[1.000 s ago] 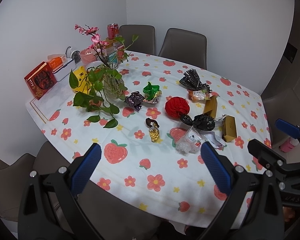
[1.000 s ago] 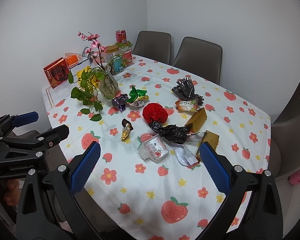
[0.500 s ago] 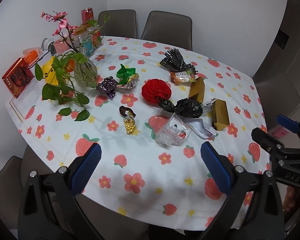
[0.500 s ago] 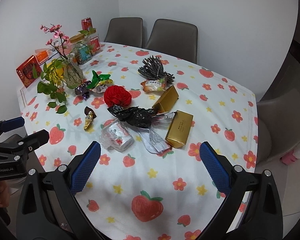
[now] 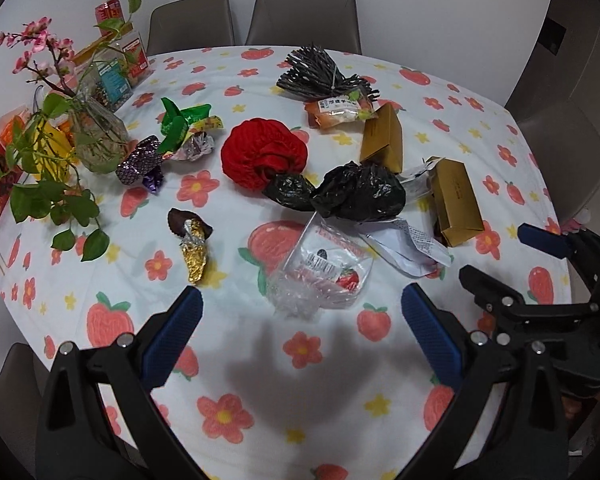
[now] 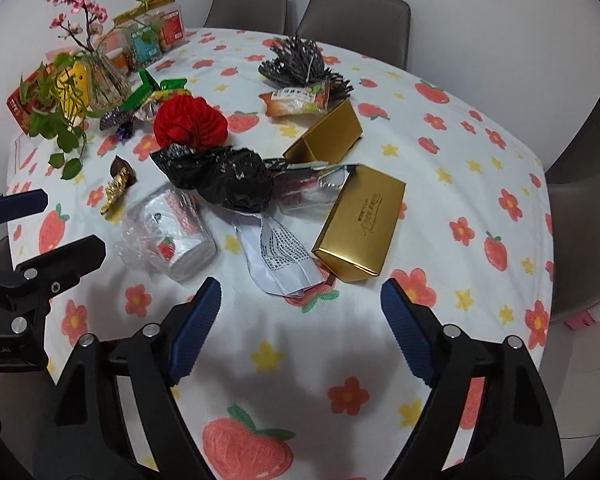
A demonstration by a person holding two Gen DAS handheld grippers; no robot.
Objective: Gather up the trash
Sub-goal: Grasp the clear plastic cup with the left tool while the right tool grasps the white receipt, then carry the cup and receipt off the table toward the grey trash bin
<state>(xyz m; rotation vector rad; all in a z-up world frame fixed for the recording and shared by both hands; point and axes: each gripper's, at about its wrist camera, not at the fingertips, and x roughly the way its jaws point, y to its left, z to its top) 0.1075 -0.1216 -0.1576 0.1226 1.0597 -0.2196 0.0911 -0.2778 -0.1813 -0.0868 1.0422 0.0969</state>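
Note:
Trash lies mid-table on the strawberry cloth [image 5: 300,360]: a black plastic bag [image 5: 360,196], a red paper ball [image 5: 264,152], two gold boxes [image 5: 456,204], a clear wrapper [image 5: 320,276], a white receipt [image 5: 408,244] and a gold foil wrapper [image 5: 194,244]. My left gripper [image 5: 300,308] hangs open just short of the clear wrapper, nothing between its pads. My right gripper [image 6: 300,292] hovers over the receipt [image 6: 280,260] beside the near gold box [image 6: 360,220]. Its jaws are closing, and the pads press on nothing.
A glass vase with a leafy plant [image 5: 96,132] and snack boxes [image 5: 116,76] stand at the far left. Green and purple wrappers [image 5: 180,120], an orange snack packet [image 5: 340,110] and a dark shredded bundle [image 5: 320,74] lie further back. Grey chairs [image 5: 300,12] line the far edge.
Both grippers have come down and closer to the table, so the trash pile looks much larger. The right gripper's jaws have narrowed a little.

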